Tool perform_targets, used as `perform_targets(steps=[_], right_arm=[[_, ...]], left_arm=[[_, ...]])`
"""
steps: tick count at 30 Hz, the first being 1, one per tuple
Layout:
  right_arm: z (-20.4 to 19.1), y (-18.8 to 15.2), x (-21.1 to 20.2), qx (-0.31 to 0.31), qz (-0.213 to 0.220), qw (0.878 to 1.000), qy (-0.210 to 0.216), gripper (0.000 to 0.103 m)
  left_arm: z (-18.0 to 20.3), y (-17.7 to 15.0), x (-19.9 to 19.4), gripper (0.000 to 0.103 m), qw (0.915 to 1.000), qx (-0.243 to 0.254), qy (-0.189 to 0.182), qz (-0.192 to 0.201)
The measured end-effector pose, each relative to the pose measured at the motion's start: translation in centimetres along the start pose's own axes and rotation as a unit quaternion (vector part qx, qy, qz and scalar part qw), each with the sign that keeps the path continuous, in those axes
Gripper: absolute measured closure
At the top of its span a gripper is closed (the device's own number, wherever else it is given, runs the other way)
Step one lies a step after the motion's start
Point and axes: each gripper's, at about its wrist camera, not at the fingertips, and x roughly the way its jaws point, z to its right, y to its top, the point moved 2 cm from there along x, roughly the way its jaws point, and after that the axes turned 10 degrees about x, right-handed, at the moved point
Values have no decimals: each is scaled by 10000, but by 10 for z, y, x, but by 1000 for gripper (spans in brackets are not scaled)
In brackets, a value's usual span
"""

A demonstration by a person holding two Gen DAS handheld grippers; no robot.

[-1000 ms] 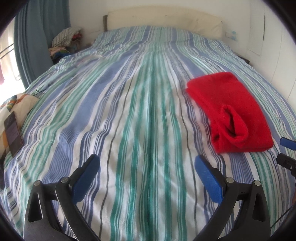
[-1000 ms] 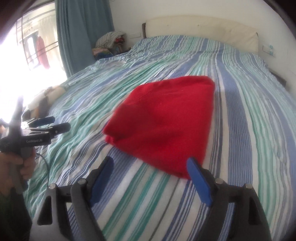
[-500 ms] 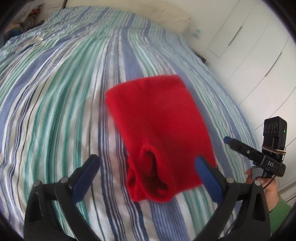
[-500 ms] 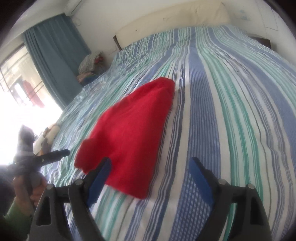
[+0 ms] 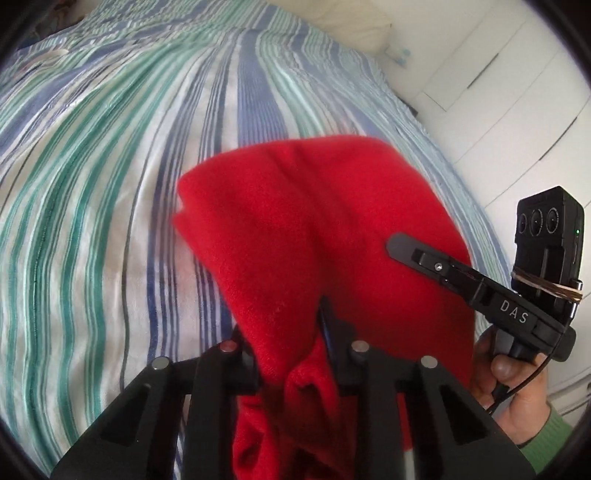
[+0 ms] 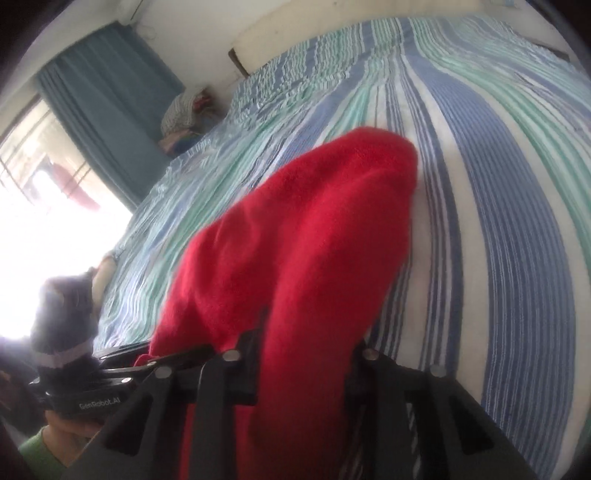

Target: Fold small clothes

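We see a red garment (image 5: 317, 229) lying on the striped bedsheet (image 5: 110, 184), and we take it as our landmark. Its near edge is bunched up at our left gripper (image 5: 295, 350), whose fingers are drawn in tight around the cloth, so we read the left gripper as pinching the red garment. The fabric rises from the jaws and spreads away over the sheet, with its far edge resting flat on the blue and green stripes.

In the right wrist view the same red garment (image 6: 303, 258) fills the centre and runs down between the fingers of our right gripper (image 6: 295, 373). The jaws here are also pulled in close, with cloth packed between them, so we read the right gripper as pinching the red garment too.

In the left wrist view the right gripper (image 5: 406, 247) shows on the right of the garment, its black finger lying over the red cloth, with a hand (image 5: 513, 391) in a green sleeve holding its handle. A small black camera box (image 5: 546, 236) sits on top of it.

Beyond the garment, at the far end of the bedsheet, stands a pale headboard (image 6: 332, 33). Left of the garment in the right wrist view hangs a blue curtain (image 6: 107, 107) beside a bright window (image 6: 40, 206)
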Motion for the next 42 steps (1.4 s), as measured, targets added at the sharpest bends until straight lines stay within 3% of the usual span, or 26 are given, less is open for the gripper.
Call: perform_targets(steps=[5, 7, 8, 10, 11, 12, 13, 14, 16, 18, 20, 23, 26, 28, 31, 42], right_arm=[[-48, 27, -71, -828, 640, 9945, 91, 78], [-61, 44, -101, -950, 866, 9915, 190, 78], [-65, 51, -112, -985, 930, 9905, 230, 78], [-65, 64, -124, -918, 925, 9911, 272, 76], [-59, 66, -123, -785, 785, 9935, 268, 70], [-49, 64, -117, -612, 586, 9962, 195, 59], [-36, 57, -112, -479, 425, 9979, -22, 49], [-21, 46, -109, -434, 312, 9980, -332, 30], [8, 11, -114, -538, 271, 9939, -924, 27], [34, -31, -131, -605, 165, 9902, -1245, 27], [50, -77, -155, -525, 68, 9881, -1442, 27], [45, -135, -186, -550, 22, 9817, -1822, 23], [25, -177, -206, -530, 361, 9728, -2226, 0], [21, -195, -204, -441, 488, 9690, -2380, 0], [37, -212, -184, -302, 392, 9625, -2669, 0], [44, -233, -177, -356, 631, 9602, -2697, 0]], left_arm=[[40, 39, -64, 80, 9961, 317, -358, 739], [52, 51, -81, 78, 9945, 386, -461, 852], [55, 54, -83, 74, 9948, 397, -480, 799], [55, 47, -71, 56, 9975, 361, -354, 488], [53, 37, -61, 40, 9989, 325, -172, 299], [50, 21, -54, 34, 9994, 313, 113, 129], [48, 2, -49, 34, 9984, 358, 439, -6], [49, -20, -48, 34, 9961, 452, 744, -128], [54, -65, -59, 33, 9913, 617, 1151, -176], [70, -103, -77, 16, 9883, 738, 1328, -116], [93, -131, -97, 3, 9885, 830, 1263, 72], [121, -160, -108, 1, 9881, 896, 1209, 333], [123, -175, -75, 1, 9850, 837, 1506, 95], [117, -185, -46, 1, 9788, 793, 1864, -303], [127, -192, -44, 0, 9716, 1083, 2090, -230], [125, -195, -41, 0, 9722, 997, 2109, -217]])
